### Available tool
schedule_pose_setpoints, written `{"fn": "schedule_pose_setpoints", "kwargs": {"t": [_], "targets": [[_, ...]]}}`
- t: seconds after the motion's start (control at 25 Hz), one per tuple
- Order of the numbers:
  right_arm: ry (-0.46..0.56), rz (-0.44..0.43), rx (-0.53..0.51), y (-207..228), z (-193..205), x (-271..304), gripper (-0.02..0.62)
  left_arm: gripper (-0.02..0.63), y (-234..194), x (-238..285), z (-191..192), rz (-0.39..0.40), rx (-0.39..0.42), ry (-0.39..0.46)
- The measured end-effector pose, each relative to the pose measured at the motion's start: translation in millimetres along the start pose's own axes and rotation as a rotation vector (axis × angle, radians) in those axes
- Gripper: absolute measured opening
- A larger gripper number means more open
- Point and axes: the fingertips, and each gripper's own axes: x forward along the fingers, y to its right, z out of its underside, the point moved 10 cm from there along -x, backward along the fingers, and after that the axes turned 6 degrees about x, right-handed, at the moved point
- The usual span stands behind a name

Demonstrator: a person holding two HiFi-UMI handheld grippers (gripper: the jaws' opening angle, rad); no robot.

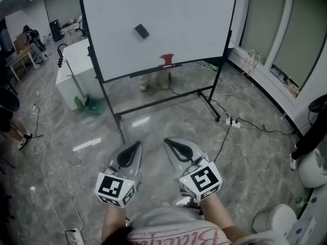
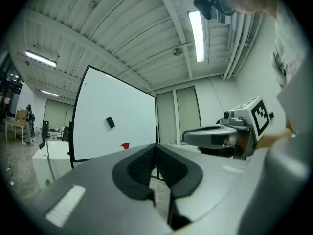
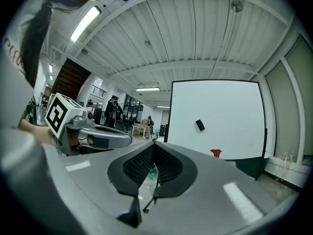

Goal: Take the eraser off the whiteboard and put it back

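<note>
Closest in, the person is holding the grey left tool (image 1: 136, 146) and the grey right tool (image 1: 168, 143) side by side in front of the body, both pointing level at the board. Each is sitting with its black ribbed pads (image 2: 139, 164) meeting at the tips, fully closed and gripping nothing.

Beyond them the glossy grey stone floor (image 1: 153, 119) is stretching out, with thin cables trailing across it.

Well past that, the large white whiteboard on a black wheeled stand (image 1: 168, 9) is standing. The small black rectangular eraser (image 1: 141, 31) is clinging to its face at a tilt, up and left of a small red object (image 1: 166, 60) at the lower edge.

The step in hand looks like the approach, with the task not yet started. Doing it well probably means:
- walking in until the eraser is lying within easy reach
- spreading one tool's jaws before arriving
- turning that tool to match the eraser's tilt, so the pads are closing on its two long sides
- pulling straight off the board, because a sideways tug could be setting the wheeled stand rolling
</note>
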Motion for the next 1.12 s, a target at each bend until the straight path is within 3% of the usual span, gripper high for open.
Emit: {"fn": "schedule_pose_setpoints", "kwargs": {"t": [0.6,1.12], "targets": [[0.007,-0.050,0.015,44,12,11,0.002,-0.003,8,28,11,-0.076,-0.047,-0.018],[-0.001,-0.018,0.052,103,13,87,0.002,-0.003,-63,108,22,-0.045,-0.080,-0.023]]}}
